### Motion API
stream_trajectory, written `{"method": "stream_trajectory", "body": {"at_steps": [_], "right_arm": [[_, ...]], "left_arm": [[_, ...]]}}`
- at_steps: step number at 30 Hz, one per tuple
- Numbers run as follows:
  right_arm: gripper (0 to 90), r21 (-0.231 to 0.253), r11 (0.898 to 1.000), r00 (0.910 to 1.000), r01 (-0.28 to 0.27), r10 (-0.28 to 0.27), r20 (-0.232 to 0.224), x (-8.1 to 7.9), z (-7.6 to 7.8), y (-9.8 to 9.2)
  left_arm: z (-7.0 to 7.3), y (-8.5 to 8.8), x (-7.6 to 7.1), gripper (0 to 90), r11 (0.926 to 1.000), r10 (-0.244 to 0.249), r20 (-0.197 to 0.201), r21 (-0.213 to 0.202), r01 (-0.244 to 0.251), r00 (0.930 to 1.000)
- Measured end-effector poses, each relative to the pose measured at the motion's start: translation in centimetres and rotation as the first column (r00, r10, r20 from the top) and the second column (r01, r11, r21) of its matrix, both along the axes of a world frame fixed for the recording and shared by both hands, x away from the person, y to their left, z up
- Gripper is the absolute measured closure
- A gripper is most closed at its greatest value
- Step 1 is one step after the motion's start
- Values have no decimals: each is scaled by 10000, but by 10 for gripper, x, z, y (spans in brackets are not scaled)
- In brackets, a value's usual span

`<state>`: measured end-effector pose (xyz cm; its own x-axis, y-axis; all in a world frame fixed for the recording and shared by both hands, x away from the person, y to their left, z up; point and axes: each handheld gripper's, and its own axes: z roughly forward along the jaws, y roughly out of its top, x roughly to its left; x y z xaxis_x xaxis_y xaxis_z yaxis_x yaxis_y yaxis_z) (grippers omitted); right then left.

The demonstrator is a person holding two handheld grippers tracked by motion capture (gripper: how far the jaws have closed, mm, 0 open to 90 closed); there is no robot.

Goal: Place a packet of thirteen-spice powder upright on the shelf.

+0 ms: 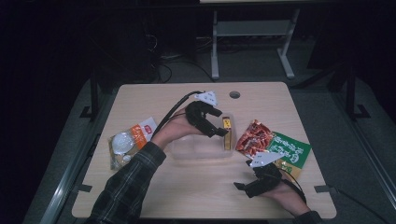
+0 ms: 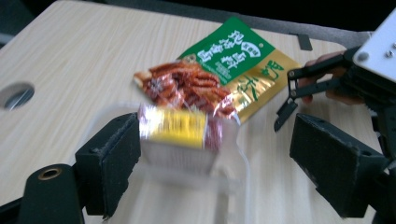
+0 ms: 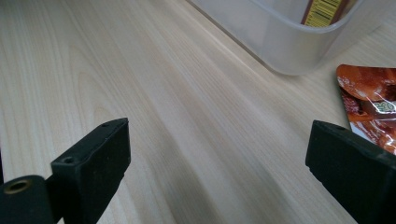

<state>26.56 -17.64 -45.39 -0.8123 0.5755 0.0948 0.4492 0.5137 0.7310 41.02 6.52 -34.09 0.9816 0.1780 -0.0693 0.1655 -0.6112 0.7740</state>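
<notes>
A clear plastic container (image 1: pixel 187 151) sits mid-table, with a yellow snack pack (image 1: pixel 227 133) standing against its right end. My left gripper (image 1: pixel 220 122) hovers just over that end, jaws open. In the left gripper view the yellow pack (image 2: pixel 180 128) lies a little beyond the wide-apart pads, which do not touch it, so the left gripper (image 2: pixel 215 158) holds nothing. My right gripper (image 1: pixel 241 174) rests low near the front right of the table, open. In the right gripper view the right gripper (image 3: pixel 217 172) has only bare wood between its jaws.
A red snack bag (image 1: pixel 252 137) overlaps a green and gold bag (image 1: pixel 289 151) right of the container. An orange and white packet (image 1: pixel 130 140) lies at the table's left. A round cable hole (image 1: pixel 235 94) marks the far edge. The container wall (image 3: pixel 280 42) stands ahead of the right gripper.
</notes>
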Motion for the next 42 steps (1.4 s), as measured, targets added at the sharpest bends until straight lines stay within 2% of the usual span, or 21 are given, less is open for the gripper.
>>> {"method": "stream_trajectory", "body": {"at_steps": [4, 10, 14, 20, 27, 37, 38, 42], "right_arm": [[62, -90, 9999, 9999, -112, 112, 2, 0, -1, 1], [62, -95, 9999, 9999, -105, 104, -46, 0, -2, 1], [62, -71, 10000, 9999, -63, 62, -134, 0, -2, 0], [66, -75, 9999, 9999, -83, 82, -150, 2, -2, 1], [67, -70, 9999, 9996, 93, -95, -284, 2, -3, -1], [67, -115, 9998, 9996, 161, -164, -240, 3, -4, -3], [69, -101, 9997, 9993, 221, -224, -313, 2, -3, -4], [69, -151, 9996, 9993, 227, -232, -289, 3, -4, -5]], "left_arm": [[0, 14, -10, 158, 9996, 153, 16, 236, -154, 9999], [0, 32, -28, 158, 9983, 458, 30, 361, -459, 9989], [-2, 44, -39, 158, 9968, 711, -23, 370, -710, 9975], [-9, 63, -56, 159, 9956, 844, -58, 402, -841, 9964], [-23, 90, -73, 166, 9916, 1286, -190, 153, -1283, 9915], [-51, 121, -106, 169, 9803, 1959, 8, 251, -1959, 9806], [-54, 123, -109, 168, 9806, 1933, 86, 301, -1935, 9811], [-64, 128, -120, 168, 9790, 1982, -14, 498, -1979, 9802]]}}
